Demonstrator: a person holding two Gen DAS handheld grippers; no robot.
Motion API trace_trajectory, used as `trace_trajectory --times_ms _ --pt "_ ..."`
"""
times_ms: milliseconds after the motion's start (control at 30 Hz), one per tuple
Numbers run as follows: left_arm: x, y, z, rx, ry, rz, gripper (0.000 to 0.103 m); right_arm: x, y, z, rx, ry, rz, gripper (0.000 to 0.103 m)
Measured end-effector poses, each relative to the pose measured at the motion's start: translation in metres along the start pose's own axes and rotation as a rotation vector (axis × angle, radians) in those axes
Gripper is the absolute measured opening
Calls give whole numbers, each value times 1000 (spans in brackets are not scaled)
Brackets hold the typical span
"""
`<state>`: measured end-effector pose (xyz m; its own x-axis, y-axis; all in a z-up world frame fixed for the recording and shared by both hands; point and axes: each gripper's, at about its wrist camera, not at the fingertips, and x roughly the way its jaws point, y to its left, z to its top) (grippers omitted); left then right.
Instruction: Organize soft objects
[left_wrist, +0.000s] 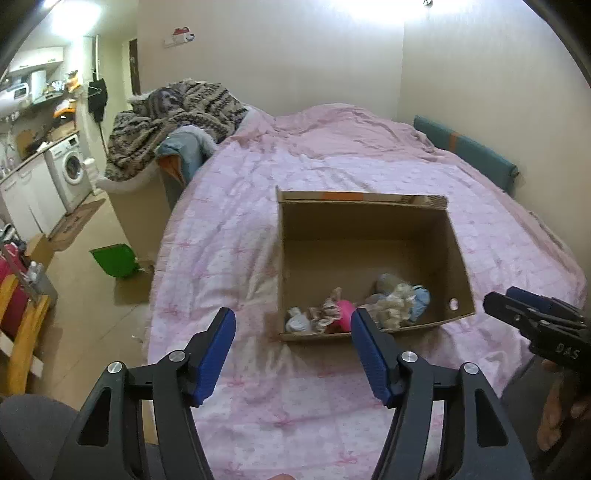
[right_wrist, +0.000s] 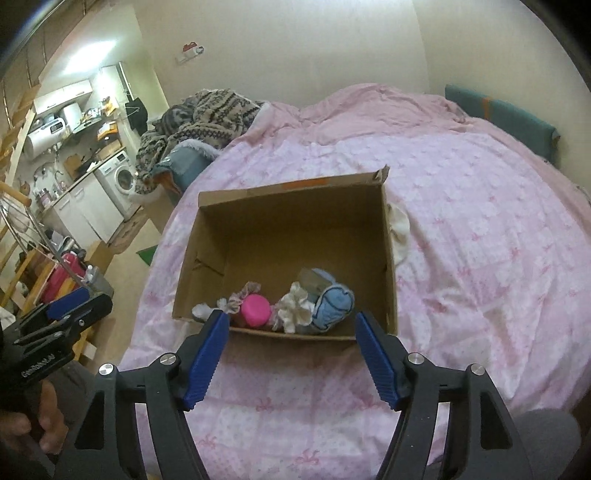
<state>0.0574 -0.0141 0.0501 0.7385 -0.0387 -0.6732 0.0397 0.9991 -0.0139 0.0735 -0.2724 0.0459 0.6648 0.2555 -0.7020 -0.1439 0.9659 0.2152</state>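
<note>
An open cardboard box (left_wrist: 369, 236) (right_wrist: 288, 229) stands on the pink bed. Inside, at its near wall, lie several soft objects: a pink plush item (left_wrist: 343, 314) (right_wrist: 255, 310), a cream frilly cloth (left_wrist: 397, 304) (right_wrist: 295, 306), a light blue cloth (left_wrist: 421, 297) (right_wrist: 332, 306) and a small white piece (left_wrist: 297, 323) (right_wrist: 201, 310). My left gripper (left_wrist: 293, 332) is open and empty, held just short of the box. My right gripper (right_wrist: 290, 334) is open and empty, in front of the box's near wall. A white cloth (right_wrist: 400, 232) lies on the bed behind the box's right wall.
The pink bedspread (left_wrist: 332, 166) (right_wrist: 480, 221) covers the bed. A patterned blanket pile (left_wrist: 173, 118) (right_wrist: 207, 114) lies at the far left. A teal cushion (left_wrist: 465, 147) sits by the wall. A green dustpan (left_wrist: 114, 260) lies on the floor, with a washing machine (left_wrist: 72, 168) beyond.
</note>
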Motion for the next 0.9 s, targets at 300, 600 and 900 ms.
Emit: trace_trajectory --times_ms 300,600,900 --pt "9 7 -8 -66 -5 -2 80 8 3 -13 -2 -69 -47 101" --pt "14 6 -10 -52 -16 14 95 13 8 -14 -56 -99 -91 103" --pt "14 5 -11 -51 -9 3 95 16 7 -14 -52 -93 -107 103"
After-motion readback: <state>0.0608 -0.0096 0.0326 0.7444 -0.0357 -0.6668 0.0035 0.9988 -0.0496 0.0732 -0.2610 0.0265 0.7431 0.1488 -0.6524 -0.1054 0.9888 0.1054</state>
